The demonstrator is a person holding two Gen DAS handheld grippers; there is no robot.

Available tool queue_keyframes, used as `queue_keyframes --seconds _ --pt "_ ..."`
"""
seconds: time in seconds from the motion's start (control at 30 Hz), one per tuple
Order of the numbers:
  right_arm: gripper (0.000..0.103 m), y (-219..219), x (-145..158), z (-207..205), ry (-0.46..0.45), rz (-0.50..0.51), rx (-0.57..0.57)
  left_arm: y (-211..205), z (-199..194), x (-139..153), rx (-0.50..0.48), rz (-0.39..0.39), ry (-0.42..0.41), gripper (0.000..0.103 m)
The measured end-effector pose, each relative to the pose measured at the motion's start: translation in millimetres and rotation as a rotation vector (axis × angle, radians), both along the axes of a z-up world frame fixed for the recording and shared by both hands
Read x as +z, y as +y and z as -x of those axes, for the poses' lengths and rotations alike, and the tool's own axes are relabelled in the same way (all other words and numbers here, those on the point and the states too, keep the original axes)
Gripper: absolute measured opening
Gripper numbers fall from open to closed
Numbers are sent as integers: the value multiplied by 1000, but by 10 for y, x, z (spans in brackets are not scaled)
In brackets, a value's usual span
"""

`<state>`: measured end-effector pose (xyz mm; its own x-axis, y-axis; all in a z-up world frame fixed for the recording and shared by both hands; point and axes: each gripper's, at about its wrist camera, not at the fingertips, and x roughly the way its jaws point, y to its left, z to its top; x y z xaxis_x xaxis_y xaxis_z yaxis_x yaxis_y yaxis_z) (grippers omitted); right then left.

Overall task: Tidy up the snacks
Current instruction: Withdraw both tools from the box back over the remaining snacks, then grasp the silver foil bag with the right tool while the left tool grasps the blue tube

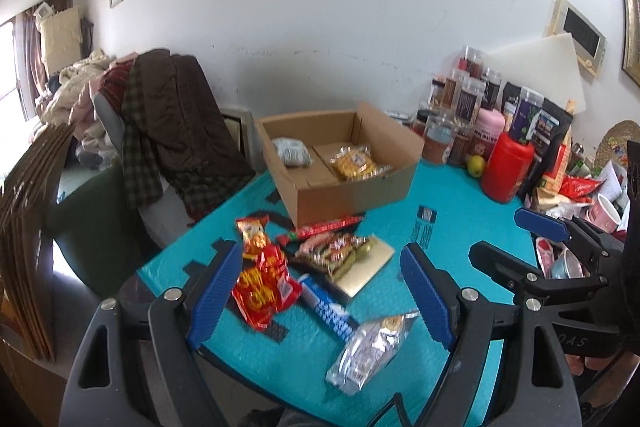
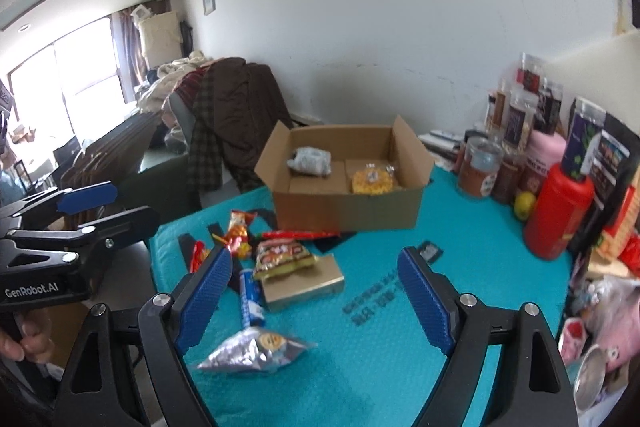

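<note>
An open cardboard box point(image 1: 348, 195) point(image 2: 348, 211) stands at the far side of the teal table point(image 1: 460, 195). Inside it lie a grey-white packet point(image 1: 292, 151) and a yellow snack tray point(image 1: 354, 163). In front of the box lie loose snacks: a red packet point(image 1: 264, 287), an orange packet point(image 1: 252, 231), a red stick point(image 2: 300, 235), a colourful pack point(image 2: 280, 257) on a gold box point(image 2: 312, 287), a blue tube point(image 2: 250, 295) and a silver foil pack point(image 1: 372, 351) point(image 2: 256, 347). My left gripper point(image 1: 320, 249) point(image 2: 136, 205) hangs open above the snacks, holding nothing. My right gripper point(image 2: 314, 255) point(image 1: 508, 239) is open and holds nothing.
Jars, pouches and a red container point(image 1: 506, 171) crowd the table's right side, with a green fruit point(image 1: 476, 165) beside them. A chair draped with dark coats point(image 1: 176, 131) stands at the left edge. Flattened cardboard point(image 1: 28, 227) leans at far left. A hand point(image 2: 24, 343) grips the left handle.
</note>
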<state>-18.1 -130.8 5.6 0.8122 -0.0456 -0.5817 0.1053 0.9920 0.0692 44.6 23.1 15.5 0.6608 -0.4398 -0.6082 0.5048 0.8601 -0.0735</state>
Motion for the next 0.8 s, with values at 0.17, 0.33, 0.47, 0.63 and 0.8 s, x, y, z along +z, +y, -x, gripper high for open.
queue_keyframes --seconds 0.17,0.33,0.47,0.63,0.8 --pt "86 19 -267 69 65 -2 -23 11 8 -260 -9 -36 46 82" --pt "86 52 -487 98 113 7 -34 13 24 -509 -25 -60 99 82" --pt "86 76 -654 93 159 -27 -24 33 34 -712 -35 -67 147 82" --pt "86 123 -847 58 211 -72 7 93 -35 -943 -14 -63 226 82" --pt "86 203 -996 -19 243 -122 59 167 -100 -1102 22 -84 246 82"
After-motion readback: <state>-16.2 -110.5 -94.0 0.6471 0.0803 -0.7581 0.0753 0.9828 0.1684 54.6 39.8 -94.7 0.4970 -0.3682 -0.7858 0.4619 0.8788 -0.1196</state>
